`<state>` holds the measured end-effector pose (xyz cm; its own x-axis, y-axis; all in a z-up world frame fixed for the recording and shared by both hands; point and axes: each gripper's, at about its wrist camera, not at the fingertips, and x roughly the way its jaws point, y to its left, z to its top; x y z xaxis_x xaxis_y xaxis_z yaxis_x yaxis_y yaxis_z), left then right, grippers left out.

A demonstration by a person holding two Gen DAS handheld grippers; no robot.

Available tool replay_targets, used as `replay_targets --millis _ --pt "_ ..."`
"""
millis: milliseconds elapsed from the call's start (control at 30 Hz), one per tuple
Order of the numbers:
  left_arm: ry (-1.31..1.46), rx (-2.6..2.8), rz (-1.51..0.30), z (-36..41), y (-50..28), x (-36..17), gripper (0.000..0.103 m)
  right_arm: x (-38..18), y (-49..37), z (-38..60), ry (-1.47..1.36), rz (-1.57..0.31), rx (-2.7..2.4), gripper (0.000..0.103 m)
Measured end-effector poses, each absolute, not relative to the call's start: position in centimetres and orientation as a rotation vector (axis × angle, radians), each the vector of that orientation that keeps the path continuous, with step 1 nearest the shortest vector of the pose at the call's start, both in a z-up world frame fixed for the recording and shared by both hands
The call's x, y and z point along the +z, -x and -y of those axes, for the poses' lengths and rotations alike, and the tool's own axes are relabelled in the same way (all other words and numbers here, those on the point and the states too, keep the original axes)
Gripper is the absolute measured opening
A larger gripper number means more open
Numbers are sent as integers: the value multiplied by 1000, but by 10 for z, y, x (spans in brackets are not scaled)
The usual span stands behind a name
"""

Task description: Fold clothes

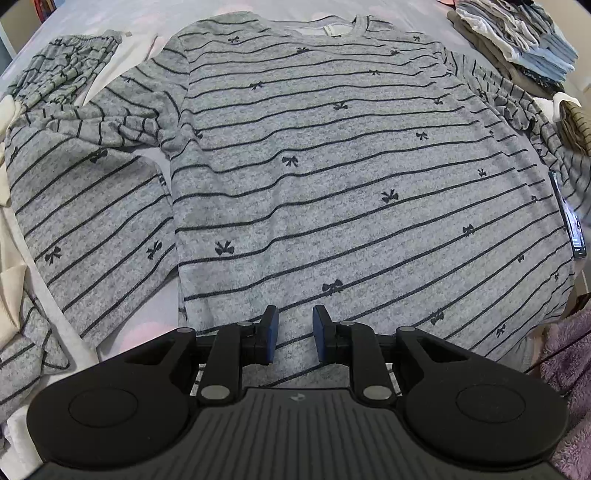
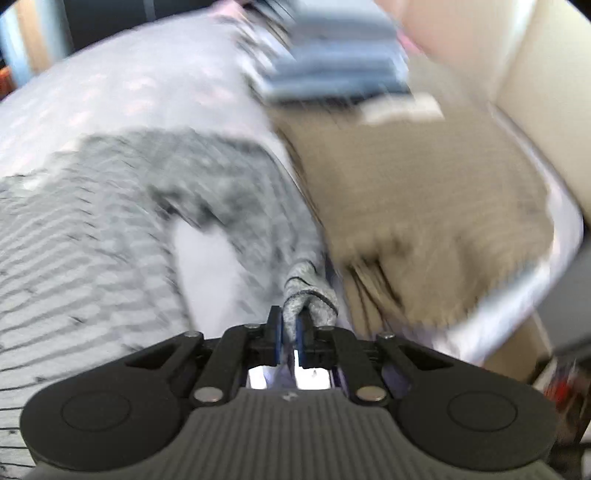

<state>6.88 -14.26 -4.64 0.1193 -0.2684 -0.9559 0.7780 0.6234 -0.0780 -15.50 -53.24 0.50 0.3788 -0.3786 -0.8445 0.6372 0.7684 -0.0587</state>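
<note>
In the left wrist view, a second grey striped garment (image 1: 85, 206) is seen at the far left, lying flat beside the grey striped top (image 1: 351, 173), with a smaller crumpled striped piece (image 1: 70, 70) behind it. The top is spread flat, neckline away from the camera, on a pale bed cover (image 1: 147, 325) printed with faint pink shapes; black stripes and small bows run across it. The left tool (image 1: 294, 334) is held over the top's near hem with its blue-padded fingers apart and nothing between them. At the right, a stack of folded clothes (image 1: 524, 33) is seen near the top's far shoulder, a dark phone-like object (image 1: 569, 218) lies at its right edge, and a purple fleecy fabric (image 1: 569, 362) sits nearest the camera.

The right wrist view is heavily blurred. The right tool (image 2: 290, 330) is closed onto the sleeve cuff (image 2: 308, 291) of the grey top, the sleeve trailing away from it. A tan folded pile (image 2: 424, 206) is made out to the right.
</note>
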Motion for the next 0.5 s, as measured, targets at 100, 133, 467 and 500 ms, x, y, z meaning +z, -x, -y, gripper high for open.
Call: replay_targets --millis 100,133,467,500 --pt "-518 -817 -1212 144 -67 -46 18 41 132 523 -221 -959 -612 8" --pt "-520 -818 -1211 144 -66 -46 18 52 124 524 -197 -954 -605 8" --pt "-519 -795 -1211 137 -69 -49 18 129 81 597 -50 -903 -811 8" --pt "-519 -791 -1214 136 -70 -49 18 135 83 608 -51 -898 -841 8"
